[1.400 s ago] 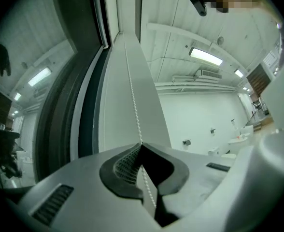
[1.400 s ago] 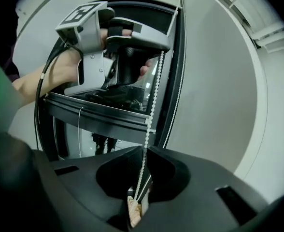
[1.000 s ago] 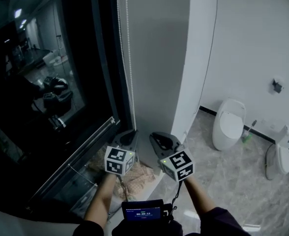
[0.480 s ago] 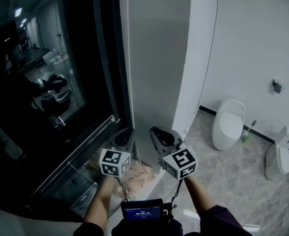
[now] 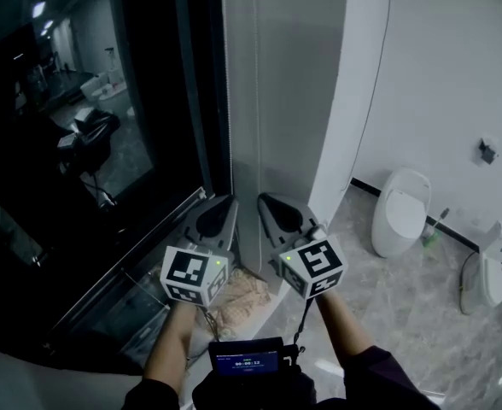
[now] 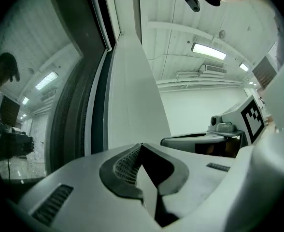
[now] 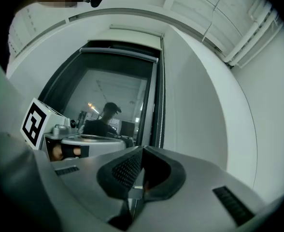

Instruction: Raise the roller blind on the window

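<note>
The dark window (image 5: 89, 143) fills the left of the head view, its black frame (image 5: 208, 101) meeting a white wall strip (image 5: 285, 101). A thin bead chain (image 5: 258, 101) hangs down that strip and ends between my two grippers. My left gripper (image 5: 219, 220) and right gripper (image 5: 278, 216) are side by side below it, both pointing up, with their jaws closed together. In the right gripper view the chain (image 7: 162, 95) runs along the frame, clear of my right gripper (image 7: 141, 151), and a grey bar (image 7: 120, 53) crosses the window top. My left gripper (image 6: 141, 146) holds nothing that shows.
A crumpled beige cloth (image 5: 244, 297) lies on the floor under the grippers. White toilets (image 5: 399, 212) (image 5: 487, 272) and a brush (image 5: 433, 229) stand against the right wall on marble floor. A small screen device (image 5: 247, 364) hangs at my chest. The glass reflects a person.
Both grippers have risen a little toward the chain's lower end, and the head view has shifted so the chain now sits between them.
</note>
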Demonstrator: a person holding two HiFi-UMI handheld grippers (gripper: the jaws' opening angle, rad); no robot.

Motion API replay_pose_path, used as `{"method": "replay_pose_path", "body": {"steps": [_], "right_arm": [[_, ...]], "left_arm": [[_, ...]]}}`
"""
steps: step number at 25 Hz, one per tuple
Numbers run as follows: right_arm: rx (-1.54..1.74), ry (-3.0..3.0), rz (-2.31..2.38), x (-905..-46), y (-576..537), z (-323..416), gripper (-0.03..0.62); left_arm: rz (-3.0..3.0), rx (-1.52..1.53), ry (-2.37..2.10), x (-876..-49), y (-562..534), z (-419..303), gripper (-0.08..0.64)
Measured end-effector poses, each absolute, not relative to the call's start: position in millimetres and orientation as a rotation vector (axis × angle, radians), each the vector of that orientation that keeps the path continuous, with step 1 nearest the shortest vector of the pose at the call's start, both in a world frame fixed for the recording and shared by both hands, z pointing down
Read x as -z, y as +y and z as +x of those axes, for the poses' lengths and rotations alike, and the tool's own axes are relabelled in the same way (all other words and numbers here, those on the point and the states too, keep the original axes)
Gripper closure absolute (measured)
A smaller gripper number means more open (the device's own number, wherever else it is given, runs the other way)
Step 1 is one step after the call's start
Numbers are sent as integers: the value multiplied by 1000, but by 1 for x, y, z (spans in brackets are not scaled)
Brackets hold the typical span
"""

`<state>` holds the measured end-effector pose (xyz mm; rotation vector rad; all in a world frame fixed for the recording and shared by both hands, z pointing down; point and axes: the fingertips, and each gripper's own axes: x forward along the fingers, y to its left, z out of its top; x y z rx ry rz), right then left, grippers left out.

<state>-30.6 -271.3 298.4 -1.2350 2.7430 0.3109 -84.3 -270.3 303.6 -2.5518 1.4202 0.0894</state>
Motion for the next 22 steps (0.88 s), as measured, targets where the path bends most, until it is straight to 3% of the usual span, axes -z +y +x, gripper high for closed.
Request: {"method": "replay_pose_path", "body": {"steps": [22], "right_arm": [[-373, 2751, -1215, -289, -260, -34, 584]], "left_arm": [[-2518, -40, 1432, -299, -265, -84, 551]]}}
